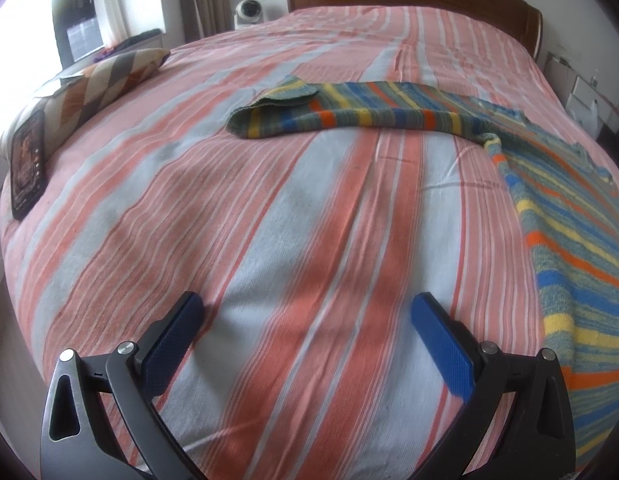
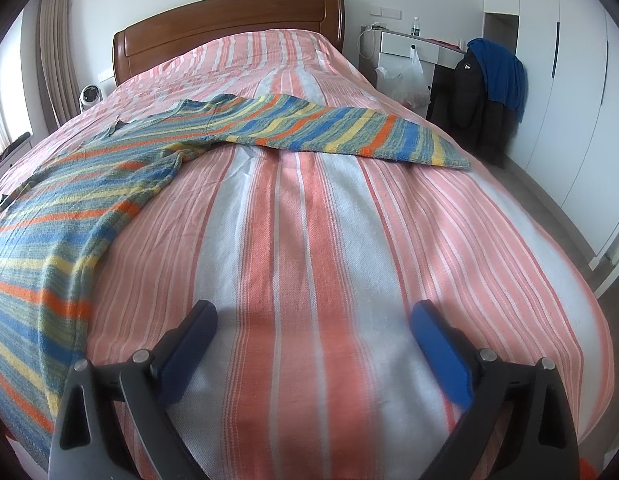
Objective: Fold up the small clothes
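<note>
A striped knit sweater [image 1: 569, 248] in blue, yellow, orange and grey-green lies spread flat on the bed [image 1: 269, 208]. One sleeve [image 1: 349, 114] stretches out to the left in the left wrist view. In the right wrist view the sweater [image 2: 69, 208] fills the left side and its other sleeve [image 2: 349, 132] reaches right. My left gripper [image 1: 307, 312] hovers open over bare bedspread, left of the sweater's body. Over the bedspread [image 2: 309, 220] my right gripper [image 2: 313, 320] is open too, to the right of the sweater's hem. Neither holds anything.
A patterned pillow [image 1: 105, 80] and a dark phone [image 1: 27, 168] lie at the bed's left edge. A wooden headboard [image 2: 229, 20] stands at the far end. To the right of the bed are a white nightstand [image 2: 409, 50] with a plastic bag and a chair with dark clothes [image 2: 485, 84].
</note>
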Demonstrator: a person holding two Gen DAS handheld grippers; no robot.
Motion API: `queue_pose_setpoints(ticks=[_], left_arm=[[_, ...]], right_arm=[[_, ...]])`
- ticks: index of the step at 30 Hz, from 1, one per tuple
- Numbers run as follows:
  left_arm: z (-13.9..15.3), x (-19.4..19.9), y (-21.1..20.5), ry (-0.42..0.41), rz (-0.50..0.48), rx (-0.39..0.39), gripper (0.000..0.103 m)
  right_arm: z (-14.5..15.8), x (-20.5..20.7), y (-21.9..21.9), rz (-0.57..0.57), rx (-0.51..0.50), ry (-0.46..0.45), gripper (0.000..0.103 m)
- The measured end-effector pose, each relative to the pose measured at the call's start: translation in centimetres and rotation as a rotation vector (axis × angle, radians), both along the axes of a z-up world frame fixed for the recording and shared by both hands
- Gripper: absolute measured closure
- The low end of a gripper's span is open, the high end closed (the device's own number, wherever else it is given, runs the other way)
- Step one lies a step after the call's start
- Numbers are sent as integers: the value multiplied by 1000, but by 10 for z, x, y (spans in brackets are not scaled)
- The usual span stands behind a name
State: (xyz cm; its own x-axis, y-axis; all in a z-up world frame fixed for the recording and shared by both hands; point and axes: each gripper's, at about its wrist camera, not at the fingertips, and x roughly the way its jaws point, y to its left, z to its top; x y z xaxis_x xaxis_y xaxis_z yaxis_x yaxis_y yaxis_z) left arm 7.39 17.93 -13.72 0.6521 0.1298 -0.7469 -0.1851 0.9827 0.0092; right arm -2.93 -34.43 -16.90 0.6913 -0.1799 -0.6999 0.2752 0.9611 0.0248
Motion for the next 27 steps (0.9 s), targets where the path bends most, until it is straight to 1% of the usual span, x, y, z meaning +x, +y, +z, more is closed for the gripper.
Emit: queue_pose_setpoints(ticks=[17,27], left_arm=[[0,0,-1,-1,1,5,0],[-1,0,-1,-1,1,7,0]], right_arm=[[-3,3,8,-6,-53,-13,4],[-3,2,9,-7,-56,-14,4]])
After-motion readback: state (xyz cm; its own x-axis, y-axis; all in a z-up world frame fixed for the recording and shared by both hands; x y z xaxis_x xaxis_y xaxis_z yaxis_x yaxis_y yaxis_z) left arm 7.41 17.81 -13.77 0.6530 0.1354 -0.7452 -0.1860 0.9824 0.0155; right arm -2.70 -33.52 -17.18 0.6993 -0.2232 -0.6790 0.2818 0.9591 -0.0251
